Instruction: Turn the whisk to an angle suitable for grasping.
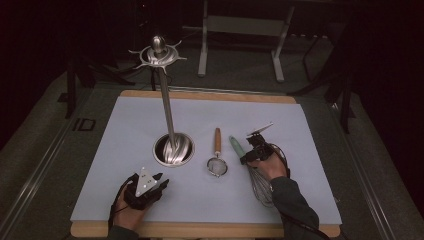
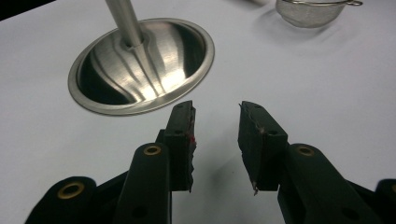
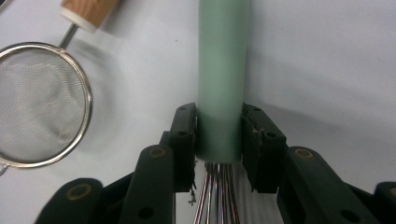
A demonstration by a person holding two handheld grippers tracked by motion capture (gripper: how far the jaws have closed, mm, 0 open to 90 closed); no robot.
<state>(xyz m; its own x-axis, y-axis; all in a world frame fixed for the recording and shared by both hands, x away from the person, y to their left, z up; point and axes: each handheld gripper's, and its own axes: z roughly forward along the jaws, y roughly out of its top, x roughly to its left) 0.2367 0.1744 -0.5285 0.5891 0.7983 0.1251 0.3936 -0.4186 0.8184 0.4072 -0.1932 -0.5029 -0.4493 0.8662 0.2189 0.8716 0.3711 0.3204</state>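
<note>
At far left of the table (image 1: pixel 100 200), left gripper (image 2: pixel 215 140) parked low near the front edge, jaws apart with nothing between, aimed at the steel stand base (image 2: pixel 140 65); probably waiting in reserve; stand pole (image 1: pixel 166 107) rising upright from that dish to a ringed top, likely a hanger for utensils. Further right, small strainer (image 1: pixel 217 165) flat on the mat, wooden handle pointing away, mesh bowl toward the person; untouched. Just beside it, whisk (image 3: pixel 222 70) flat as well, pale green handle away, wires near; right gripper (image 3: pixel 218 144) clamped across the handle's lower end where the wires emerge, pads pressing both sides; seemingly chosen for a firm, balanced lift.
</note>
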